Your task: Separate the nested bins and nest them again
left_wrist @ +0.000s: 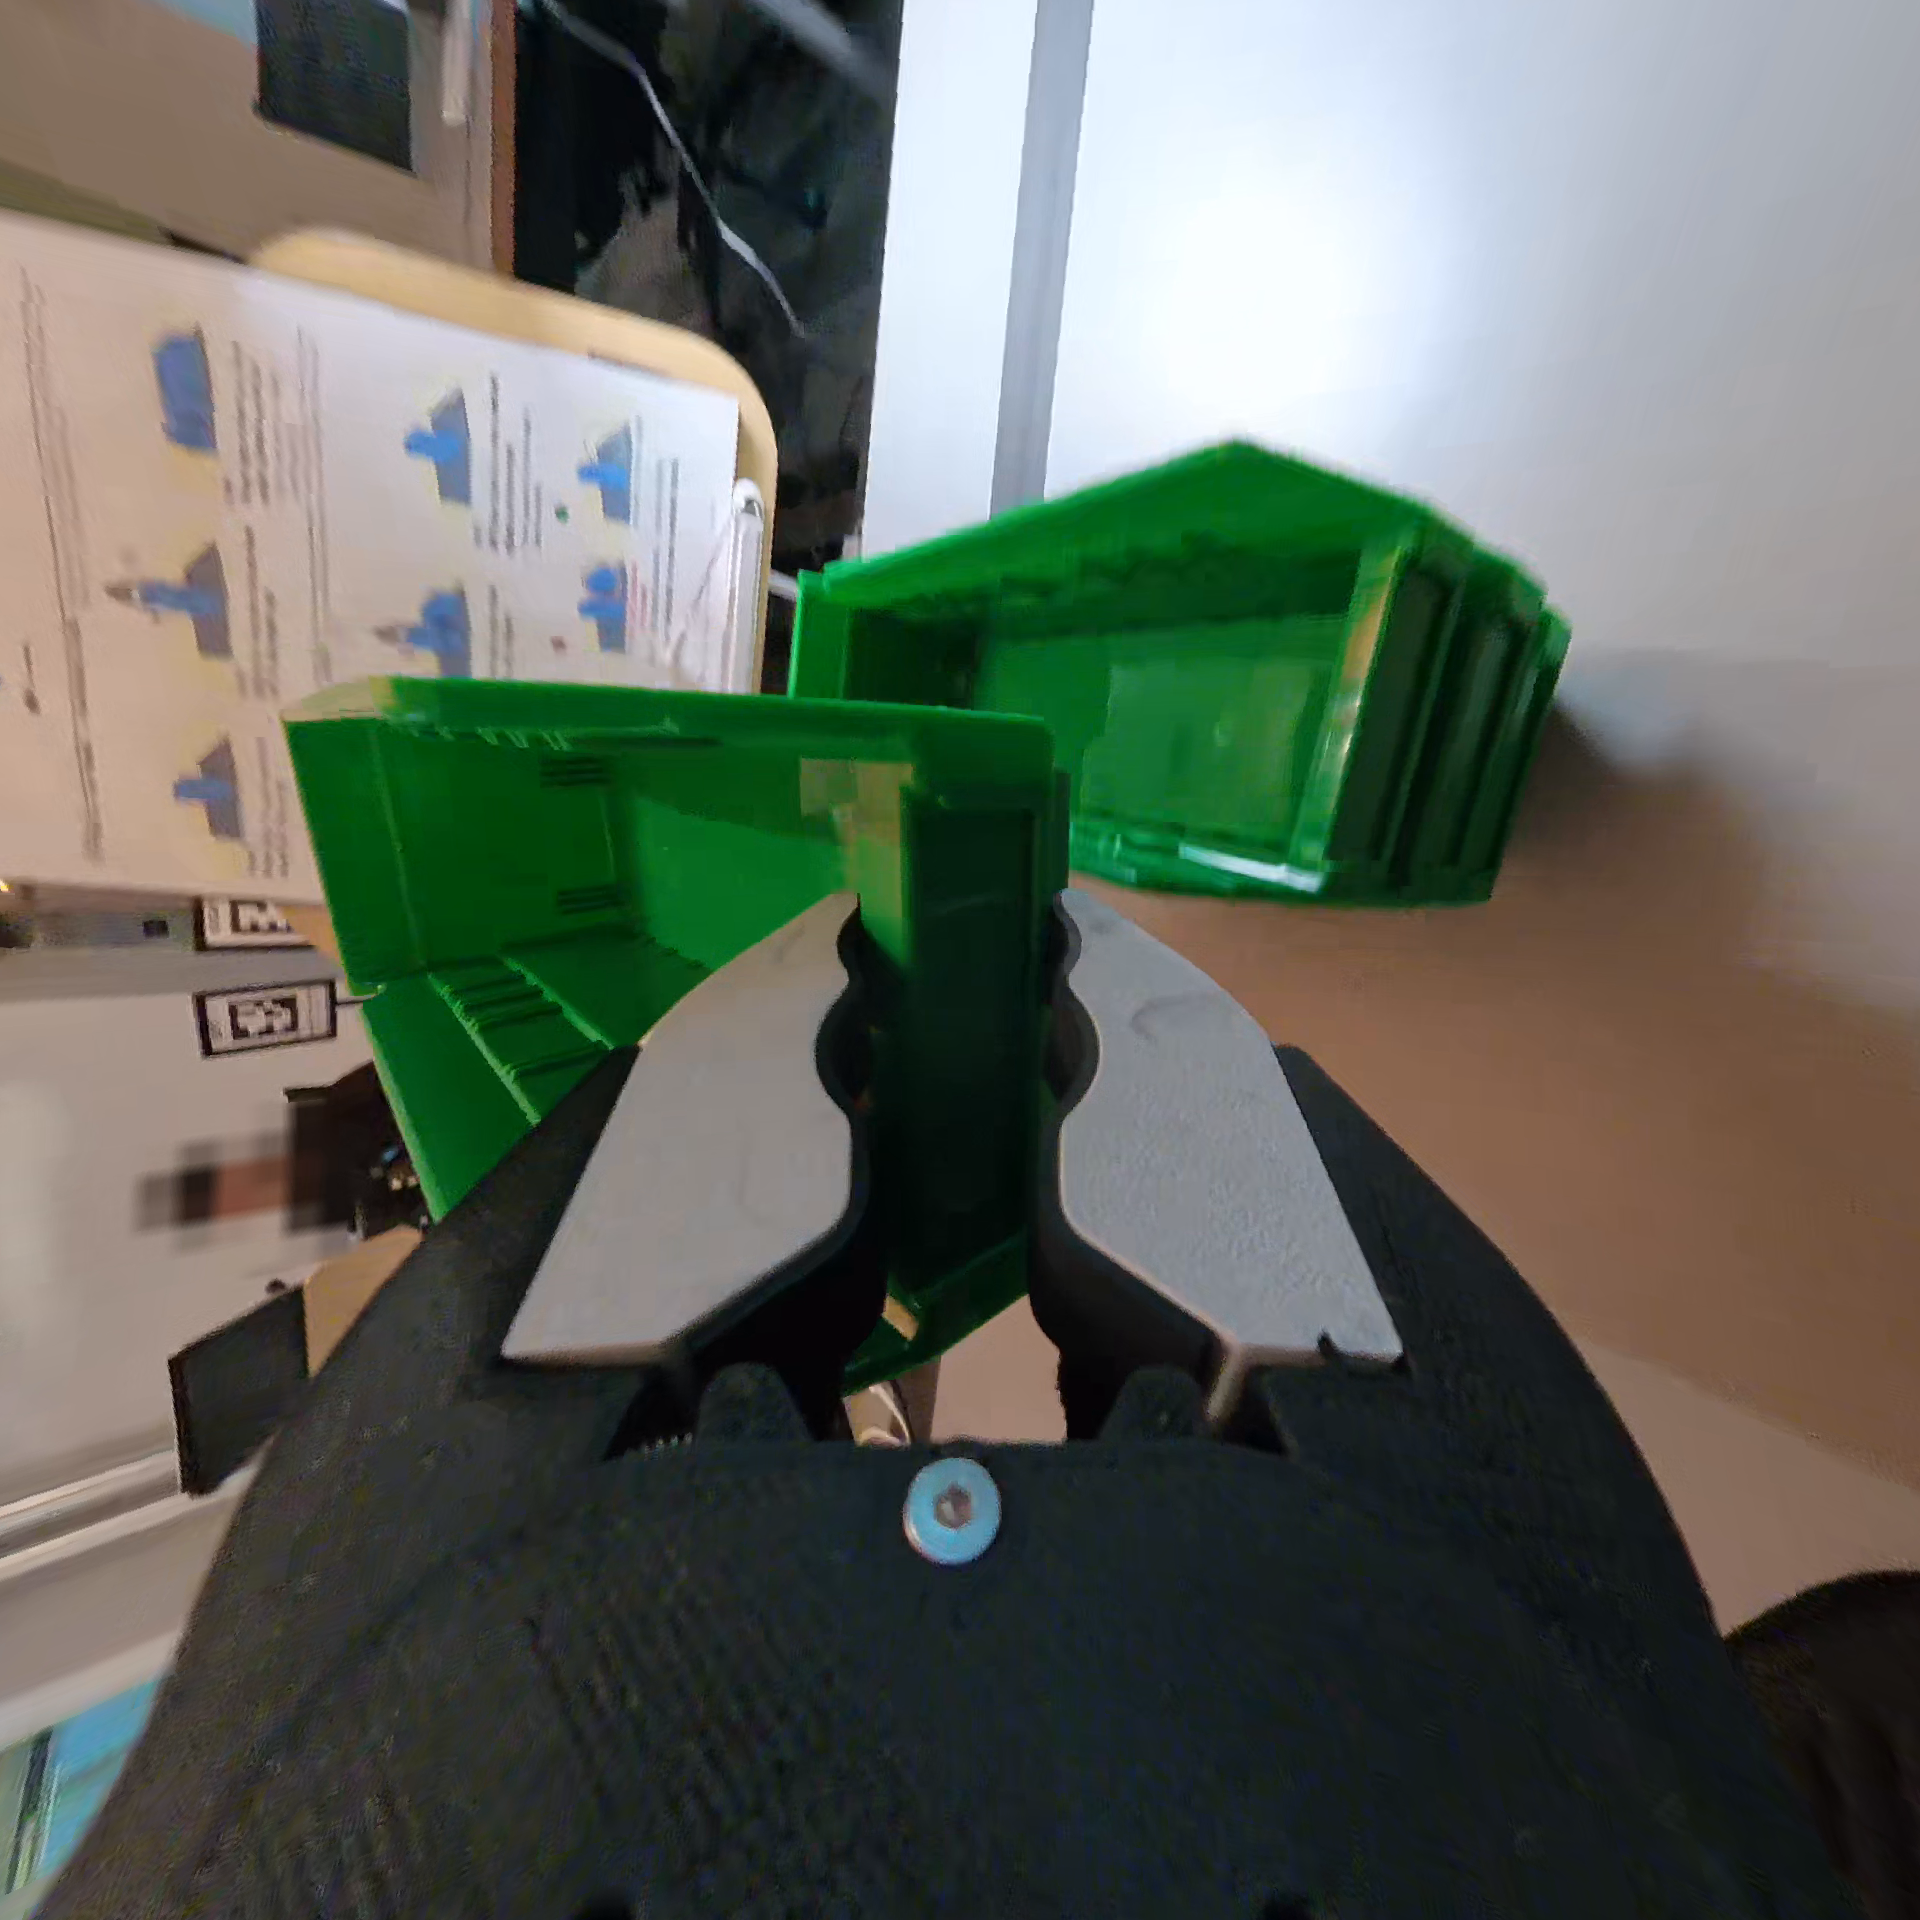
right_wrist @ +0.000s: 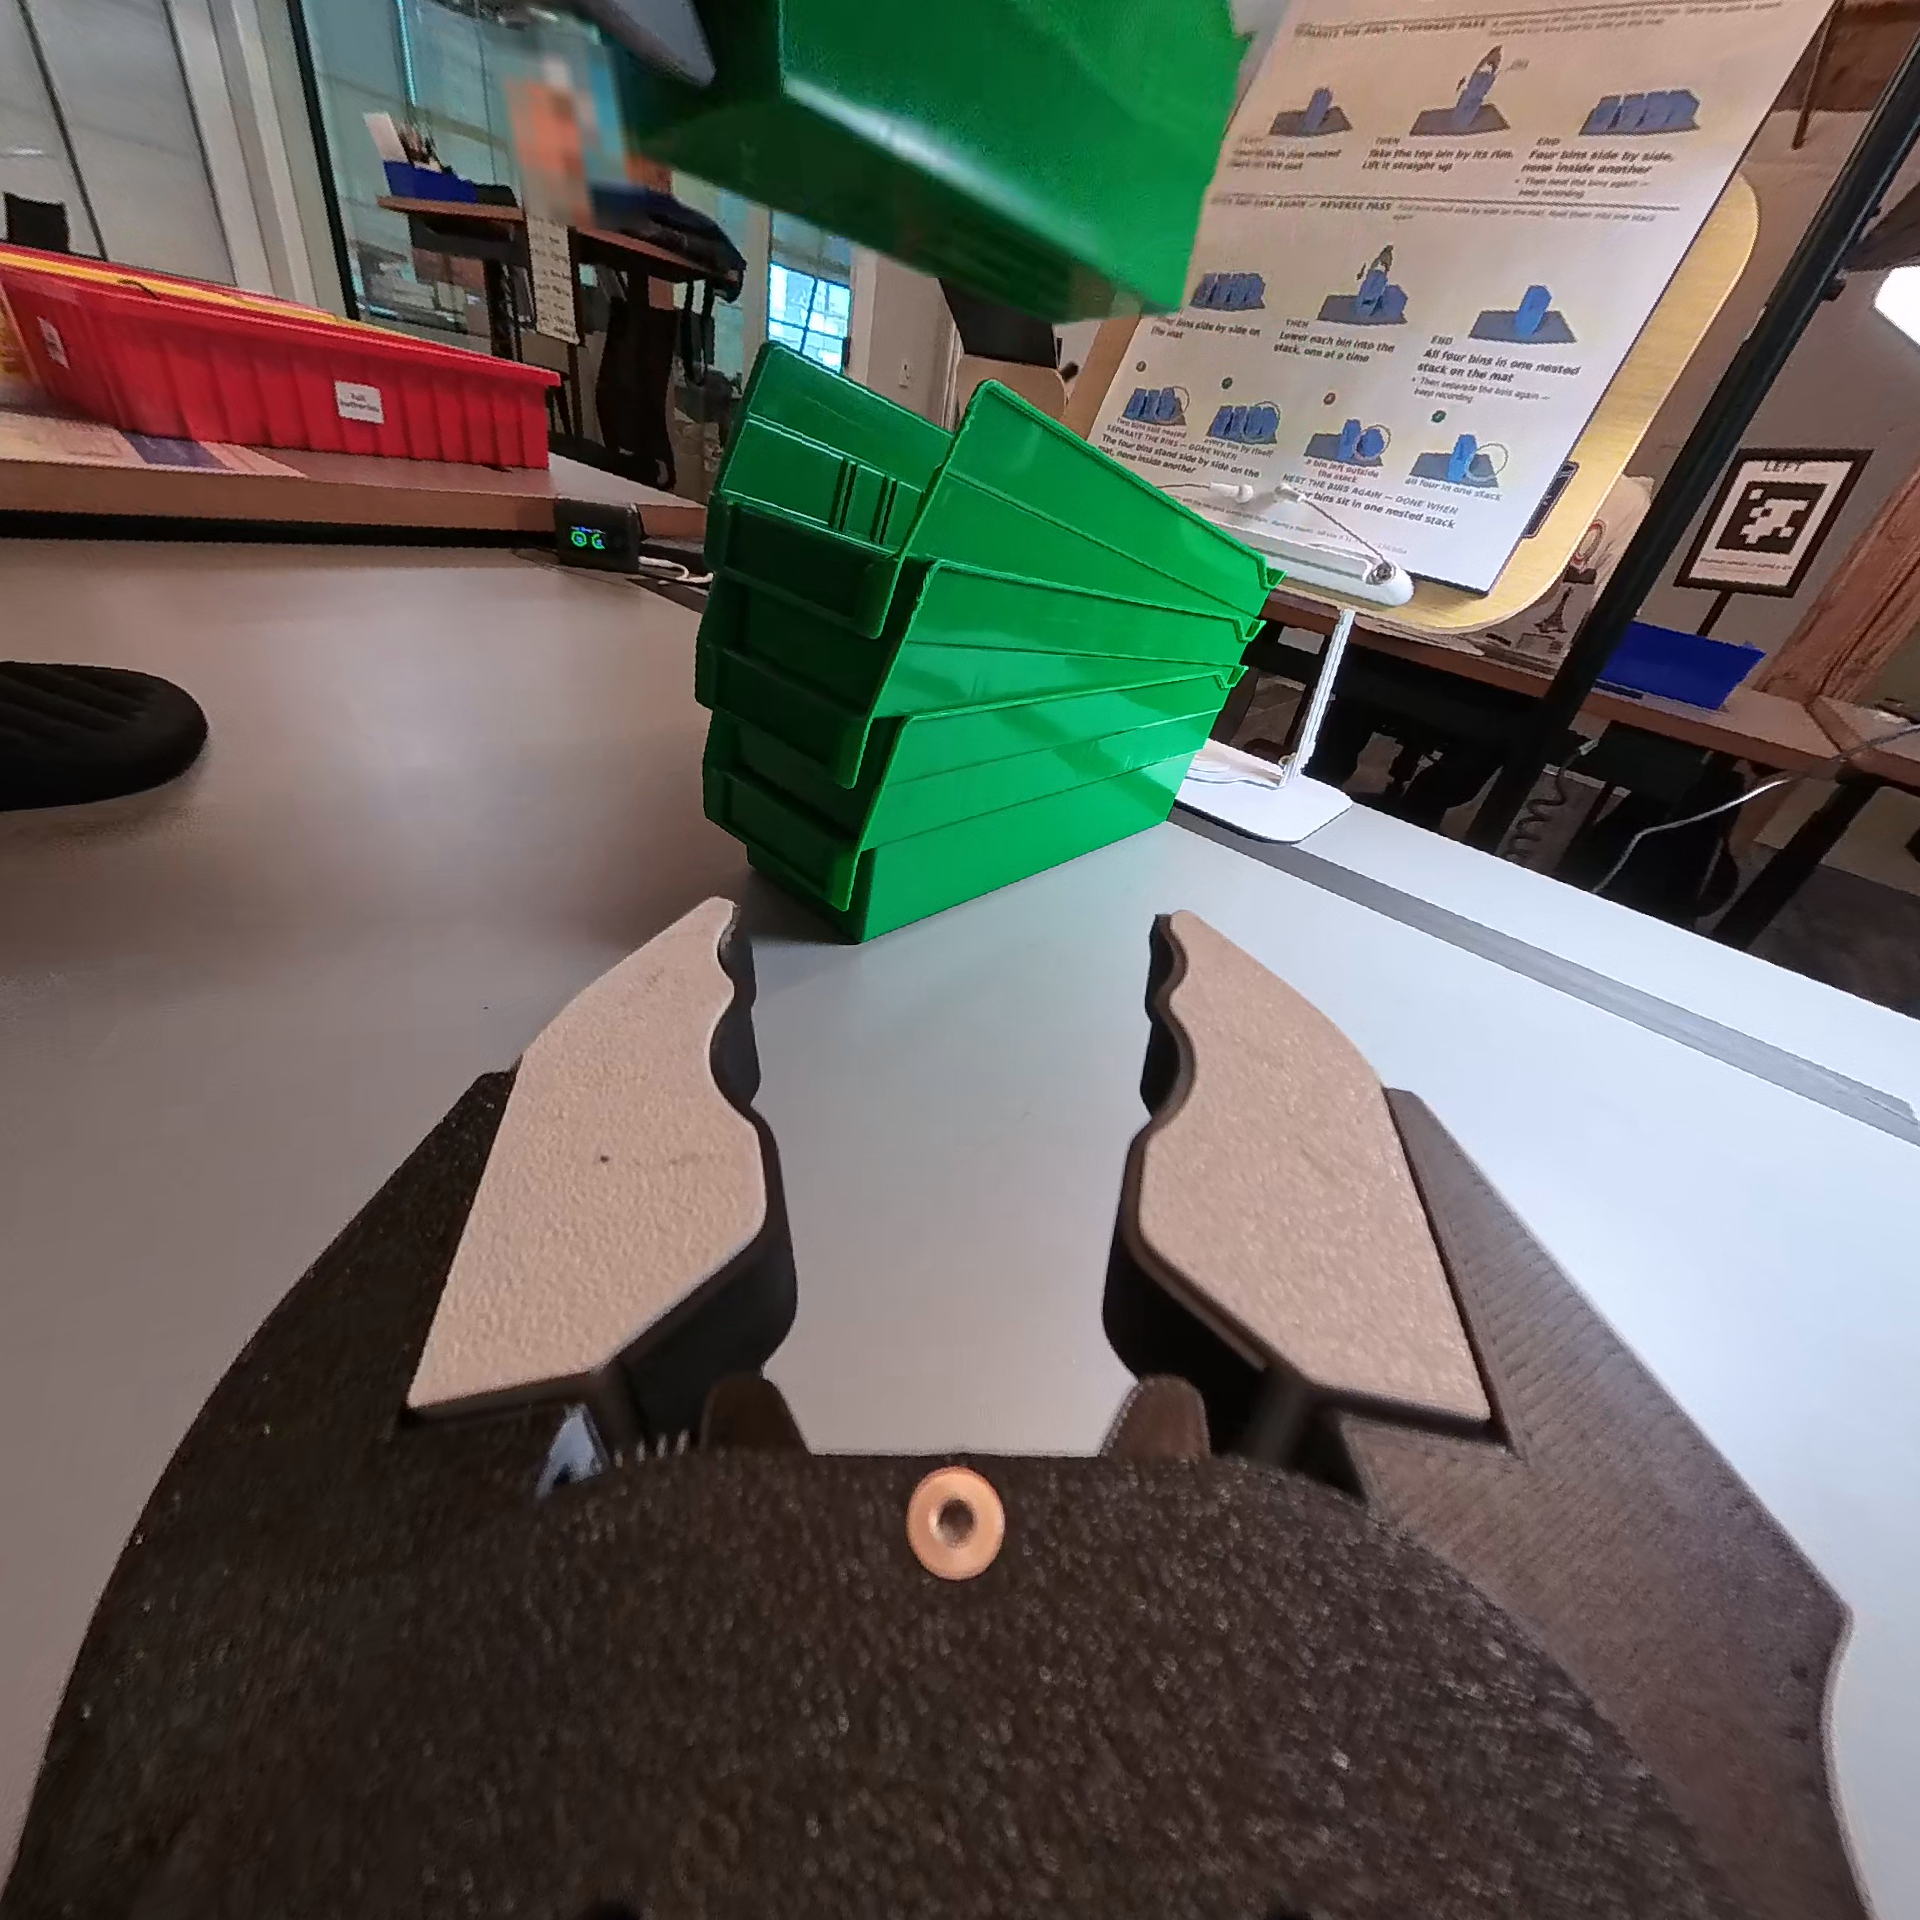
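Note:
My left gripper (left_wrist: 956, 914) is shut on the front rim of a single green bin (left_wrist: 582, 873) and holds it in the air, tilted on its side. The same lifted bin shows at the top of the right wrist view (right_wrist: 935, 135), above the stack. A stack of several nested green bins (right_wrist: 966, 675) stands on the grey table (right_wrist: 416, 831), the top one tilted up; it also shows in the left wrist view (left_wrist: 1247, 717). My right gripper (right_wrist: 945, 925) is open and empty, low over the table just in front of the stack.
An instruction board (right_wrist: 1434, 291) on a white stand (right_wrist: 1278, 800) stands behind the stack at the table's right edge. A red bin (right_wrist: 281, 374) sits on another table at the left. A black pad (right_wrist: 83, 727) lies at the far left. There is about 30 cm between the tips of the two grippers.

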`<state>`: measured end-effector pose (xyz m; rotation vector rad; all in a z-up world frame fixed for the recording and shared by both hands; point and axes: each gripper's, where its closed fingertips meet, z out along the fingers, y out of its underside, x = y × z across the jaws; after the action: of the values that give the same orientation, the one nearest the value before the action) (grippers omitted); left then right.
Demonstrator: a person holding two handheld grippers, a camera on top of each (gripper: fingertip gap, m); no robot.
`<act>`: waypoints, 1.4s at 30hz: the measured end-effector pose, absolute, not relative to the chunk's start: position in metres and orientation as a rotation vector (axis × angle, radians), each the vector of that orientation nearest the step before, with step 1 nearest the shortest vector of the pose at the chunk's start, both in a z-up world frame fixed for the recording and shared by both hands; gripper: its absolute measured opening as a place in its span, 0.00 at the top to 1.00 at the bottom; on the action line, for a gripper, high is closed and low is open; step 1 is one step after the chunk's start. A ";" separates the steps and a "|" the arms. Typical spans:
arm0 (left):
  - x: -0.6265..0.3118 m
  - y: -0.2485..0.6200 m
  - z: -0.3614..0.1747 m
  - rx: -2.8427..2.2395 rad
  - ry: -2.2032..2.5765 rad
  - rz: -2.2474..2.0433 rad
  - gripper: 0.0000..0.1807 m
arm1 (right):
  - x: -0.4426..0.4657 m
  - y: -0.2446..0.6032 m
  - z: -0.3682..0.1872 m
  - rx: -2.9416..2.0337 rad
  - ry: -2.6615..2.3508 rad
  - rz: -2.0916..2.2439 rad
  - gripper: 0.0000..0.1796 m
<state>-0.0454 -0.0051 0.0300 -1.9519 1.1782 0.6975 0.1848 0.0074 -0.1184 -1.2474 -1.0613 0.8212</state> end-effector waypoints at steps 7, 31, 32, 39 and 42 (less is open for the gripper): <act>-0.116 -0.017 -0.082 -2.103 1.176 0.702 0.83 | 0.183 0.008 -0.121 -1.258 -1.073 0.815 0.62; -0.129 -0.010 -0.211 -2.051 1.274 0.770 0.83 | 0.183 0.009 -0.123 -1.267 -1.074 0.812 0.62; -0.129 -0.010 -0.212 -2.053 1.275 0.768 0.83 | 0.183 0.009 -0.123 -1.267 -1.075 0.812 0.62; -0.116 -0.014 -0.202 -2.027 1.181 0.652 0.75 | 0.183 0.009 -0.123 -1.267 -1.071 0.812 0.62; -0.095 -0.024 -0.177 -1.956 1.036 0.475 0.73 | 0.183 0.008 -0.122 -1.261 -1.070 0.814 0.62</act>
<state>-0.0949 -0.0237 -0.1766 -1.9560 1.0362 0.4754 0.1832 0.0083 -0.1218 -1.2614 -1.0700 0.8141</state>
